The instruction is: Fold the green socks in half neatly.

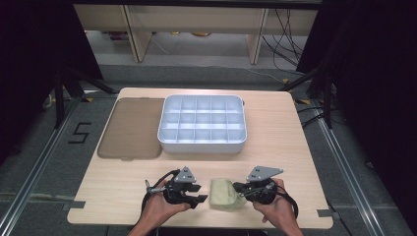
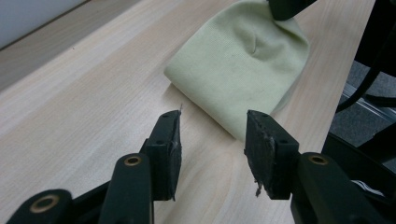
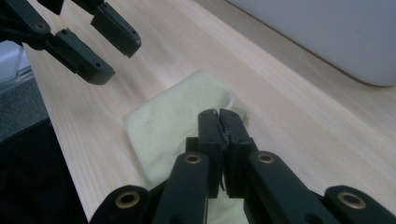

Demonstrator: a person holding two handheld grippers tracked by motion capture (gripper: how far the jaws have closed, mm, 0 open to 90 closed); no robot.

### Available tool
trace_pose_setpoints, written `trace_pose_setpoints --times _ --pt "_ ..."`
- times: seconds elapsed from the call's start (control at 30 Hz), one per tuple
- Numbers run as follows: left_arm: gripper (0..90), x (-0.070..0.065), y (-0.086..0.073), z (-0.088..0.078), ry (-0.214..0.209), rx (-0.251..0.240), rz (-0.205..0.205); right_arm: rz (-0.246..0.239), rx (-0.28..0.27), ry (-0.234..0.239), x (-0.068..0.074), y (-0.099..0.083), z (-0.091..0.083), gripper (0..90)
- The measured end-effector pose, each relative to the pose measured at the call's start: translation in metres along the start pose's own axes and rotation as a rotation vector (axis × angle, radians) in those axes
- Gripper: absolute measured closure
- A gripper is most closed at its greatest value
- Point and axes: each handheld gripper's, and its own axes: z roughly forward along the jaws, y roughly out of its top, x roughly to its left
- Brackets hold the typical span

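Cloth first: a pale yellow-green folded knit cloth [image 1: 227, 194] lies flat on the light wood-grain table [image 1: 275, 128], near the front edge, right between the person's two hands. R gripper [image 1: 244, 191], black w/ a grey three-cornered plate on top, comes at the cloth from the right; in the right gripper view its jaws are pressed together w/ cloth fabric bunched up around and under the tips [image 3: 219, 122], so it's clamped on that edge of the cloth. From the left gripper view you can see that same black tip [image 2: 285, 7] biting the cloth's far corner, w/ a small pucker in the fabric [image 2: 254, 44] just below it. L gripper [image 1: 198, 193] sits just beside the cloth's left side, apart from it; its jaws stand partway open w/ bare table between the pads [image 2: 170, 144], cloth edge just ahead of them, nothing held. Worn, frayed pad faces show on both L jaws. Each gripper is held by a hand [image 1: 160, 209] coming up from the bottom of the high view. Farther back, mid-table: a white plastic tray w/ a grid of small compartments [image 1: 202, 143], and touching its left side a flat brownish translucent lid [image 1: 132, 129] lying on the table. Both well apart from the cloth.
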Motion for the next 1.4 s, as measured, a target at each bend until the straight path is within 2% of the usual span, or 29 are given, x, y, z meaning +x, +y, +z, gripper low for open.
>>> trace_pose_setpoints --times 0.07,0.2,0.23,0.27,0.33,0.37,0.4,0.53,0.63,0.67,0.7,0.73,0.77,0.8,0.83,0.87,0.93,0.97,1.03,1.07,1.13,1.17,1.2,1.3,1.37,1.4 --pt "56.4 -0.002 0.0 0.001 -0.001 -0.016 -0.022 -0.004 -0.009 -0.008 -0.003 0.0 -0.002 88.8" --pt "57.9 -0.001 0.0 0.002 0.001 -0.015 -0.013 0.02 0.027 -0.009 -0.012 -0.009 0.001 88.7" --pt "58.2 -0.002 0.001 0.002 0.002 -0.016 -0.008 0.03 0.056 0.001 -0.016 -0.012 0.004 88.6" --pt "58.6 -0.004 0.001 0.002 0.005 -0.017 -0.019 0.038 0.045 0.007 -0.017 -0.015 0.008 88.6" --pt "59.6 -0.005 0.004 0.003 0.001 -0.018 0.009 0.044 0.084 0.004 -0.02 -0.019 0.011 88.5" --pt "60.8 -0.007 0.005 0.004 -0.001 -0.03 -0.001 0.04 0.075 0.01 -0.022 -0.02 0.013 88.4" --pt "61.8 -0.01 0.008 0.007 -0.009 -0.037 0.005 0.033 0.087 0.009 -0.023 -0.02 0.013 88.3" --pt "68.1 -0.021 0.018 0.025 -0.05 -0.029 0.058 0.041 0.093 0.011 -0.025 -0.021 0.014 87.4" --pt "74.1 -0.025 0.02 0.033 -0.064 -0.018 0.075 0.042 0.089 0.015 -0.025 -0.023 0.014 85.7" --pt "75.8 -0.025 0.021 0.035 -0.056 0.005 0.095 0.051 0.074 0.013 -0.025 -0.023 0.015 84.8" --pt "77.8 -0.026 0.02 0.039 -0.058 0.011 0.083 0.057 0.07 0.01 -0.025 -0.023 0.014 83.8" --pt "79.6 -0.026 0.019 0.041 -0.061 0.024 0.089 0.056 0.074 0.008 -0.026 -0.022 0.013 82.6" --pt "81.0 -0.024 0.017 0.043 -0.057 0.072 0.142 0.061 0.053 0.004 -0.026 -0.022 0.013 82.3" --pt "83.0 -0.023 0.016 0.044 -0.053 0.092 0.161 0.058 0.056 0.009 -0.026 -0.019 0.007 82.0" --pt "83.8 -0.023 0.016 0.044 -0.053 0.092 0.161 0.058 0.056 0.009 -0.026 -0.019 0.007 82.0" --pt "84.8 -0.025 0.014 0.047 -0.052 0.069 0.125 0.041 0.018 0.009 -0.024 -0.015 0.003 83.6" --pt "85.4 -0.025 0.013 0.049 -0.052 0.079 0.13 0.029 0.002 0.019 -0.024 -0.013 0.001 84.9" --pt "85.7 -0.023 0.014 0.046 -0.048 0.115 0.176 0.022 -0.016 0.02 -0.021 -0.011 -0.001 86.4" --pt "85.9 -0.022 0.015 0.047 -0.045 0.128 0.187 -0.009 -0.036 0.025 -0.017 -0.007 -0.004 88.8" --pt "85.9 -0.023 0.014 0.047 -0.044 0.124 0.175 -0.017 -0.023 0.047 -0.011 -0.006 -0.002 89.8" --pt "85.9 -0.023 0.013 0.048 -0.045 0.125 0.185 -0.025 -0.013 0.054 -0.01 -0.007 0.0 90.0" --pt "86.0 -0.024 0.012 0.049 -0.043 0.124 0.162 -0.029 0.013 0.063 -0.008 -0.009 0.004 90.0" --pt "86.0 -0.022 0.012 0.049 -0.04 0.128 0.179 -0.041 0.053 0.059 -0.008 -0.012 0.009 90.0" --pt "86.1 -0.022 0.011 0.05 -0.042 0.122 0.169 -0.037 0.069 0.049 -0.01 -0.017 0.015 90.0" --pt "86.2 -0.025 0.01 0.052 -0.044 0.085 0.121 -0.018 0.098 0.043 -0.016 -0.022 0.017 90.0" --pt "86.3 -0.022 0.01 0.051 -0.044 0.116 0.159 0.007 0.117 0.068 -0.02 -0.026 0.017 90.0"
